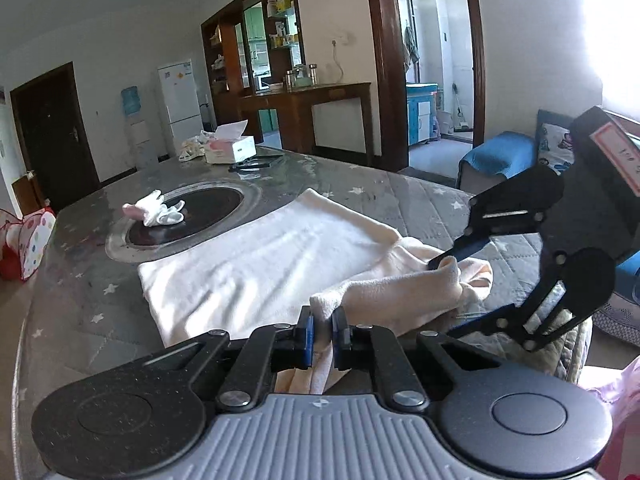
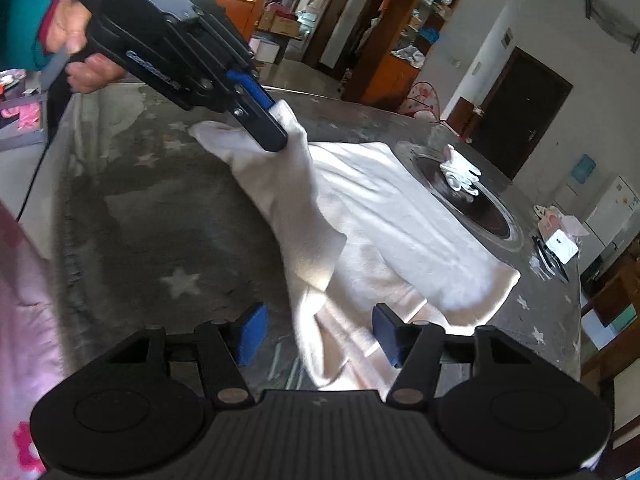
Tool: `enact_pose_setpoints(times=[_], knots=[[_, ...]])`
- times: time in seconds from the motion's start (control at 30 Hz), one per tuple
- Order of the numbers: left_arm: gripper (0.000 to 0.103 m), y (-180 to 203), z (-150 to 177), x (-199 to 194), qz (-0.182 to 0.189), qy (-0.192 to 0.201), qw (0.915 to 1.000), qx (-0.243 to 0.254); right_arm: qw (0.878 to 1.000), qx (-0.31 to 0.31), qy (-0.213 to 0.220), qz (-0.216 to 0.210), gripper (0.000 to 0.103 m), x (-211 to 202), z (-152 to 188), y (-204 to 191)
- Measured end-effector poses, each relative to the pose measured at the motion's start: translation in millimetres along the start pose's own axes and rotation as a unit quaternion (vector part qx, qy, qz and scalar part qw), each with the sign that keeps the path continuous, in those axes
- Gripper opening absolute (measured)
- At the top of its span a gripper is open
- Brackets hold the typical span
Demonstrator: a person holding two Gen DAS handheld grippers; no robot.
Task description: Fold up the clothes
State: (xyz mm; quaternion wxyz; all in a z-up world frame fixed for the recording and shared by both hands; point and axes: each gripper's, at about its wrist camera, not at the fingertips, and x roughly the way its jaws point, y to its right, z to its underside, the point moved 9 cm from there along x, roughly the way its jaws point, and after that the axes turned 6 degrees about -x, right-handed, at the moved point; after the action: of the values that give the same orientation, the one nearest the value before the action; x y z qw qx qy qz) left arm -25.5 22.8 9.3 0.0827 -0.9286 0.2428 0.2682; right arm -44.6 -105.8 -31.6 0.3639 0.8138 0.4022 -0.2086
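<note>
One cream garment (image 1: 256, 264), soft, limp, light, spread mid-table (image 1: 80, 280). Left tool (image 1: 322, 334) clamped on near hem; right tool (image 2: 316, 336) apart, straddling fabric. Best gripped at corners.

A lived-in family home, an open dining and living room. Beyond the left gripper (image 1: 322, 330), a round dining table (image 1: 420, 196) with a tissue box (image 1: 230, 148); farther off, a white fridge (image 1: 180, 98), water dispenser (image 1: 134, 120), wooden display cabinet (image 1: 256, 52) and dark front door (image 1: 52, 132). To its right, a blue-covered sofa (image 1: 504, 156)
</note>
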Motion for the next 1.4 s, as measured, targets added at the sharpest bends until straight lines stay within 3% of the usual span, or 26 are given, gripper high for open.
enact_pose_setpoints(times=[0.1,0.23,0.57,0.83,1.07,1.4], knots=[[0.013,1.8,3.9,-0.8,0.008,0.002,1.0,0.0,1.0,0.021,-0.006,-0.012,0.024,7.1,-0.7,8.6],[0.014,6.9,15.8,-6.2,0.007,0.003,0.9999,0.011,0.998,0.042,-0.013,-0.039,0.015,7.0,-3.7,15.8],[0.041,13.0,47.1,-22.2,-0.024,0.011,0.9983,0.052,0.998,0.037,-0.022,-0.046,0.015,5.9,-9.2,19.3],[0.041,0.8,66.9,-19.1,-0.032,-0.021,0.9959,0.082,0.999,0.01,-0.026,-0.031,0.022,3.3,0.2,11.7],[0.042,-9.4,75.9,-24.8,-0.014,-0.034,0.9955,0.087,0.999,-0.007,-0.023,-0.024,0.022,-3.1,8.3,7.7],[0.04,-11.3,76.2,-22.7,0.018,-0.047,0.9894,0.136,0.999,0.008,-0.022,-0.036,0.022,1.3,7.8,11.3]])
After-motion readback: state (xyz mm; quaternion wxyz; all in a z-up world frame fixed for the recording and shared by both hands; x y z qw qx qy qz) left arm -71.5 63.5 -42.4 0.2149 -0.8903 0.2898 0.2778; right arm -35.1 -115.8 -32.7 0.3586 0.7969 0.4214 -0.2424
